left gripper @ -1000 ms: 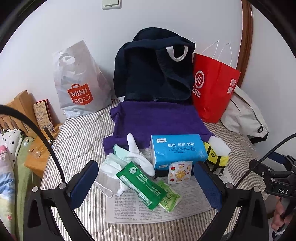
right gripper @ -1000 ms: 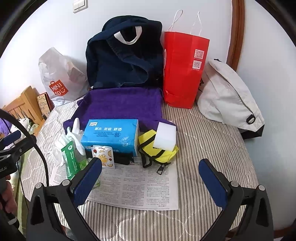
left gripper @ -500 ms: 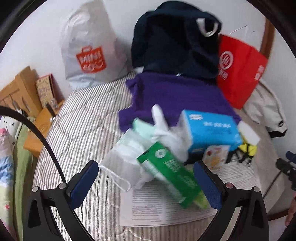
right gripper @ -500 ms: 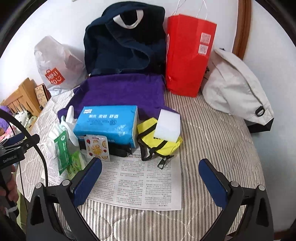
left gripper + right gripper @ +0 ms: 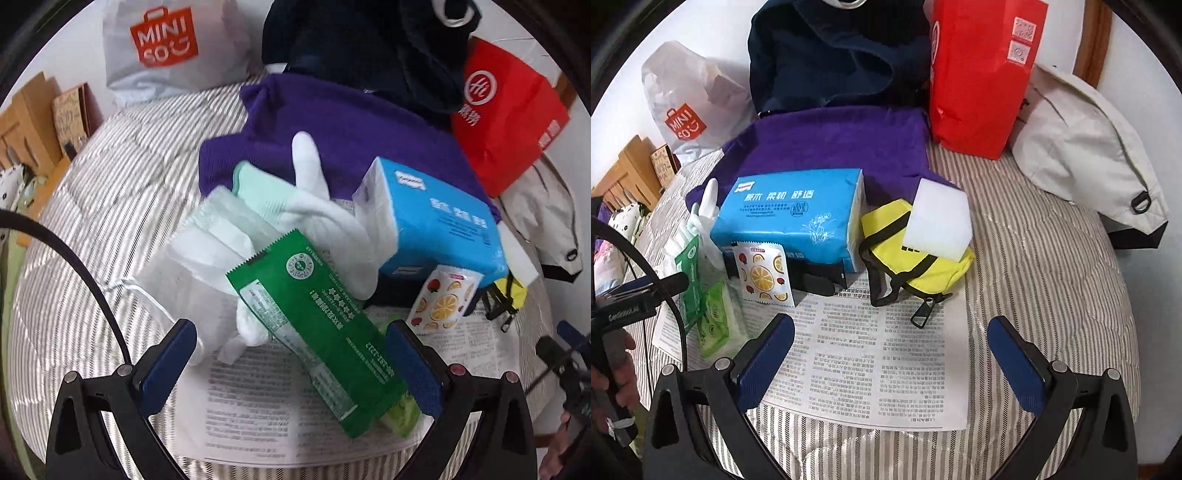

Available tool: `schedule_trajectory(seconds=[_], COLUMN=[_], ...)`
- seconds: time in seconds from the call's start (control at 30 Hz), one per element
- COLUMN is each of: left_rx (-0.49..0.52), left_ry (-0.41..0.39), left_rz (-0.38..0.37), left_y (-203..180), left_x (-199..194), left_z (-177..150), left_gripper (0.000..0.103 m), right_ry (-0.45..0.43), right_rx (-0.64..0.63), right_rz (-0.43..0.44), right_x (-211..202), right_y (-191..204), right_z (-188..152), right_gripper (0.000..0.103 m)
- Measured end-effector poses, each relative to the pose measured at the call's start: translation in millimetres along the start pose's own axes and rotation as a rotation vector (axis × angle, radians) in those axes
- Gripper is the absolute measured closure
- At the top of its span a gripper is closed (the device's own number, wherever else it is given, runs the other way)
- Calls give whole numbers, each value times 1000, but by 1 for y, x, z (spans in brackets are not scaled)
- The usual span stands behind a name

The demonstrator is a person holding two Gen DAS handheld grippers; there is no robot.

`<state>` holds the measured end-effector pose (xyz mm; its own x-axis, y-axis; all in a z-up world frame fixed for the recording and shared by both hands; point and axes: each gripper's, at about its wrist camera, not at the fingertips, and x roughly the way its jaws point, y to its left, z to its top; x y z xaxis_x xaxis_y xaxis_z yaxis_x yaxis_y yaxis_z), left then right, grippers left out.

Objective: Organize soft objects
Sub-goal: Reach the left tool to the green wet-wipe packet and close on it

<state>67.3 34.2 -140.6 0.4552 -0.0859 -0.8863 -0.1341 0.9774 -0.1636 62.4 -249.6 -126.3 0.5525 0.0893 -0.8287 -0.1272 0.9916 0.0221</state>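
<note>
Blue-padded left claw (image 5: 291, 363): wide open, empty, straddling the green packet (image 5: 314, 332).
Right claw (image 5: 890, 360): wide open, empty, over the newspaper (image 5: 886, 354).
Packet: lies across a white glove (image 5: 325, 221); pinch its flat middle only.
Risk: snagging the glove.

Long green foil sachet (image 5: 314, 332): glossy plastic film, serrated ends. White knitted cloth gloves (image 5: 321, 218): soft, matt. Blue tissue pack (image 5: 790, 216): smooth, shiny plastic wrap. Purple towel (image 5: 834, 144): matt, ribbed cloth. White sponge block (image 5: 940, 219): matt, fine-grained foam. Yellow fabric pouch (image 5: 923, 266): smooth woven cloth, black webbing, dark metal zip pull. Printed newspaper sheet (image 5: 882, 354): thin matt paper. Striped quilted bed cover (image 5: 1041, 277): matt stitched cloth. Red paper carrier bag (image 5: 979, 74): slightly glossy. White plastic shopping bag (image 5: 173, 44): crinkled, shiny. Left gripper (image 5: 295, 365): matt black plastic arms, blue textured pads.
</note>
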Motion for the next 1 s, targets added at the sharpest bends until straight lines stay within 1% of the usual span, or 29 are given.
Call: schedule_trajectory(seconds=[0.07,0.13,0.27,0.33,0.37,0.4,0.47,0.6,0.7,0.77,0.87,0.93,0.97,1.0], left_rx=[-22,-37,-37,-40,-42,-50,-58,-65,-44,-24,-13,-3,3,10], left_ry=[23,37,55,63,61,63,72,60,41,42,62,67,65,65], left_rz=[11,7,35,36,21,6,-9,-46,-44,-42,-42,-7,0,3], left_y=[-2,-5,-11,-13,-13,-12,-10,-1,3,3,4,5,5,5], left_x=[7,12,21,25,25,25,24,15,8,8,11,12,12,12], left_z=[1,1,2,2,3,3,4,2,2,3,1,-1,-2,-3], left_gripper=[0,0,0,11,23,33,41,51,58,63,63,61,50,35], right_ry=[8,11,30,40,42,42,42,43,41,44,52,51,49,49], right_rx=[-7,-12,-11,-13,-15,-17,-20,-16,-8,1,8,9,10,11], right_rz=[5,10,24,28,30,31,31,35,33,31,28,24,25,26], right_x=[4,7,17,21,22,23,24,25,26,28,31,31,31,32], right_y=[1,1,1,1,1,2,2,0,-4,-7,-10,-11,-12,-12], right_z=[1,1,1,0,-1,-1,-2,-2,-2,-2,-1,-1,-1,-1], right_gripper=[0,0,0,0,0,0,0,0,0,0,0,0,0,0])
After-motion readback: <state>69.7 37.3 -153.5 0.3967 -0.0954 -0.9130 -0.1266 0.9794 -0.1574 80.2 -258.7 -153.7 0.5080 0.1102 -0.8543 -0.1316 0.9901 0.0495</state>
